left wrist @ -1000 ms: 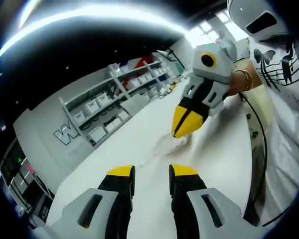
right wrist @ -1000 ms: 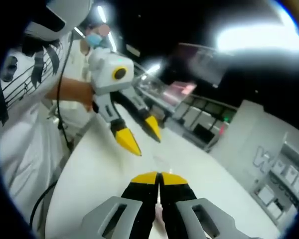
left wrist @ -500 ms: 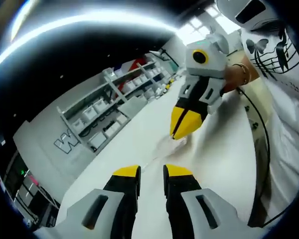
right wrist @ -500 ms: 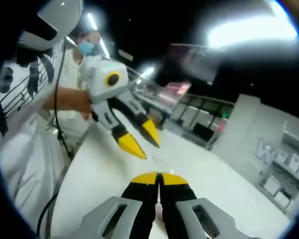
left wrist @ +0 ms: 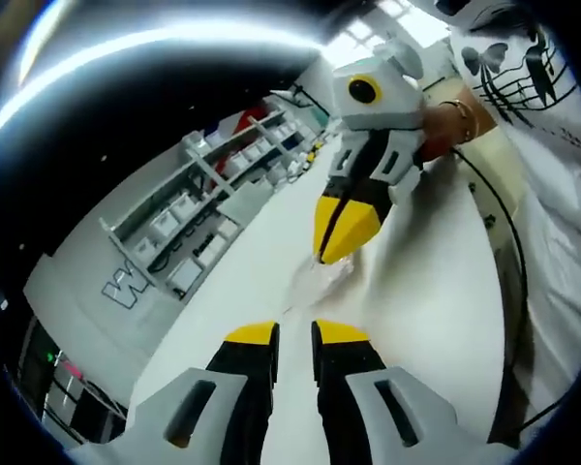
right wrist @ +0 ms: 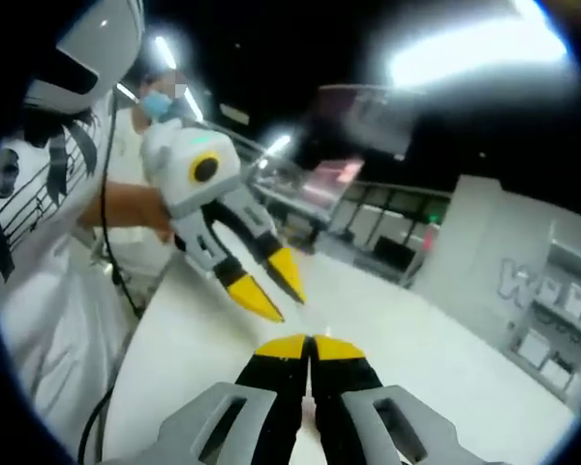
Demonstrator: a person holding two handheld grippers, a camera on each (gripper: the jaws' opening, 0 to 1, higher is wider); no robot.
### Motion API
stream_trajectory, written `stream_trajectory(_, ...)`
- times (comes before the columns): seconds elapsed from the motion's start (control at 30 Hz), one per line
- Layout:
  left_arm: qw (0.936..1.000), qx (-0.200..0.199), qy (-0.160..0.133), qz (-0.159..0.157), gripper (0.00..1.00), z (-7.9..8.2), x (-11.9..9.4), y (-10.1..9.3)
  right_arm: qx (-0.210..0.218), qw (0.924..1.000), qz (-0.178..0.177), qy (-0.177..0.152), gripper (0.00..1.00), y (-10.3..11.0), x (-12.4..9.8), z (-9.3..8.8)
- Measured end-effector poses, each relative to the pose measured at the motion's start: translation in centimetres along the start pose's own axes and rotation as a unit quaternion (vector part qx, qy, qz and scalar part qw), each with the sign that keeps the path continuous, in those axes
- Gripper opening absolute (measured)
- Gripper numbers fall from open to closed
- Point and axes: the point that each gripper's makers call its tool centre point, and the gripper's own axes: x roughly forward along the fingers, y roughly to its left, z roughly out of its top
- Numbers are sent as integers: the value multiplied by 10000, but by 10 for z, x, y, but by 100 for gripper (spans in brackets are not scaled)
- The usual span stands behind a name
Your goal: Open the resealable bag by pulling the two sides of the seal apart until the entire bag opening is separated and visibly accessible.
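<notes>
Bag (left wrist: 321,281) of clear plastic lies on the white table (left wrist: 426,291), just ahead of the left gripper (left wrist: 293,334) and under the tips of the right gripper (left wrist: 345,232). In the left gripper view the left jaws have narrowed since a second ago — only a small gap is left, with nothing between them yet. In the right gripper view the right gripper (right wrist: 311,345) stays closed, probably pinching one side of the seal; the left gripper (right wrist: 274,291) has come nearer, so the pull is not yet begun.

Grey-bodied left gripper (left wrist: 292,334) and right gripper (right wrist: 310,345), black jaws yellow-tipped (white printed shirt behind)
</notes>
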Motion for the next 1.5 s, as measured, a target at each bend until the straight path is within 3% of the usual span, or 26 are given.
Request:
stream_trajectory(0.53,9976,682,3,134,6,7,1,6,53,10000,-14,-17,0,3,0,1)
stream_trajectory(0.93,9937,1110,119,17,6,6,6,2,56,10000,7,-38,0,6,0,4)
stream_trajectory(1.5,9899,1402,216,42,1,-1,9,2,93,9999,-18,-51,0,8,-4,5)
